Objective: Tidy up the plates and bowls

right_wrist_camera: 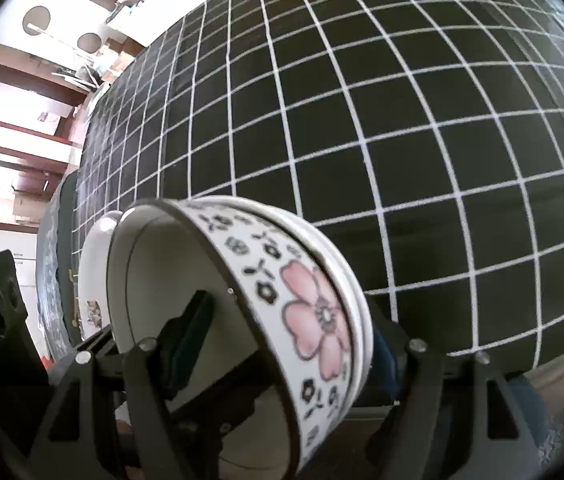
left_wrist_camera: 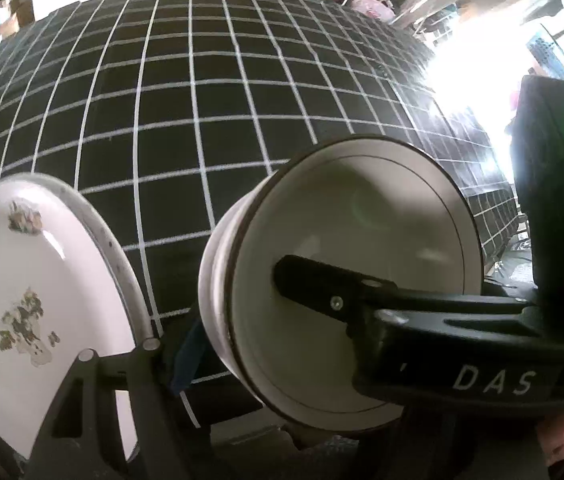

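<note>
In the left wrist view my left gripper [left_wrist_camera: 94, 360] is shut on the rim of a white plate [left_wrist_camera: 38, 300] with small flower prints, held on edge at the lower left. Beside it my right gripper, marked DAS, holds a white bowl [left_wrist_camera: 361, 240] tipped on its side, one finger [left_wrist_camera: 321, 284] inside it. In the right wrist view my right gripper [right_wrist_camera: 282, 344] is shut on the wall of that bowl [right_wrist_camera: 305, 308], which has a pink flower and black blossoms outside. The plate [right_wrist_camera: 92, 276] shows behind the bowl, at the left.
A black tablecloth with a white grid [left_wrist_camera: 202, 100] covers the table below both grippers; it also fills the right wrist view [right_wrist_camera: 401, 120]. The table's near edge [right_wrist_camera: 553, 364] runs at the lower right. Shelves and clutter stand beyond the far edge.
</note>
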